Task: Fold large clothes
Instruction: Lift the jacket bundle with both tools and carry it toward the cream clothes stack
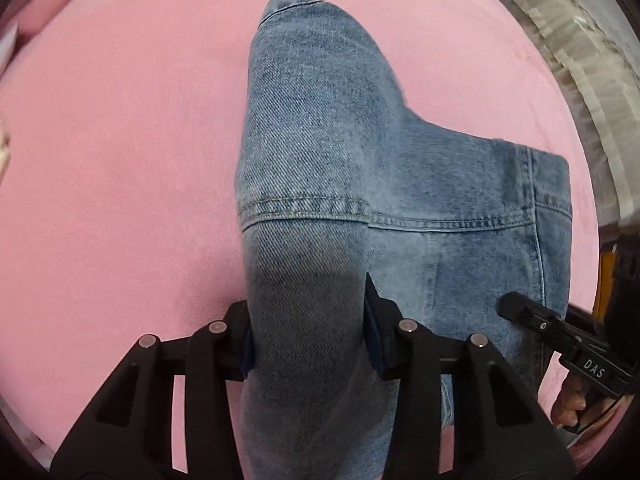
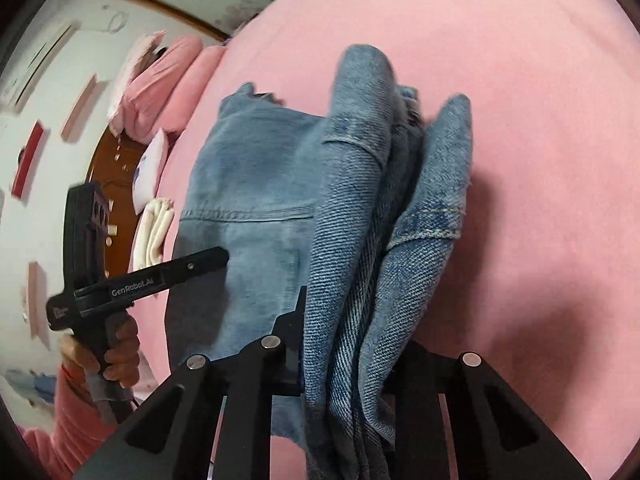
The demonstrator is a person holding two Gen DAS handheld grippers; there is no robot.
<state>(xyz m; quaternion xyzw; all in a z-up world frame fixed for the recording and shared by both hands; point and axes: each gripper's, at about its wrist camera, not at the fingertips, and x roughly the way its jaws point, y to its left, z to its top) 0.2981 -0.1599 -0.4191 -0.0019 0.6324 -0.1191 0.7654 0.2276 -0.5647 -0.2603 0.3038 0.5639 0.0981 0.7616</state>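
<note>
Nearest the left-wrist camera, a thick fold of the blue jeans [image 1: 320, 184] is clamped between the fingers of the left gripper [image 1: 308, 332], the denim bulging up past the pads and running away from the tips across the pink bedsheet [image 1: 120, 160]. To the right of these fingers, the flat seat panel with its stitched seam is spread on the sheet, and the right gripper [image 1: 516, 308] is seen beside it, its tip over the denim.

In the right-wrist view, several bunched layers of the jeans [image 2: 360, 240] are pinched between the fingers of the right gripper [image 2: 352, 344], the hemmed edge hanging to the right of the tips. To the left of them the left gripper [image 2: 218, 258] is seen resting against the denim, held by a hand [image 2: 116, 352]. Farther left, beyond the bedsheet [image 2: 520, 80], pink pillows [image 2: 168, 76] and folded white cloth [image 2: 154, 232] are visible.
</note>
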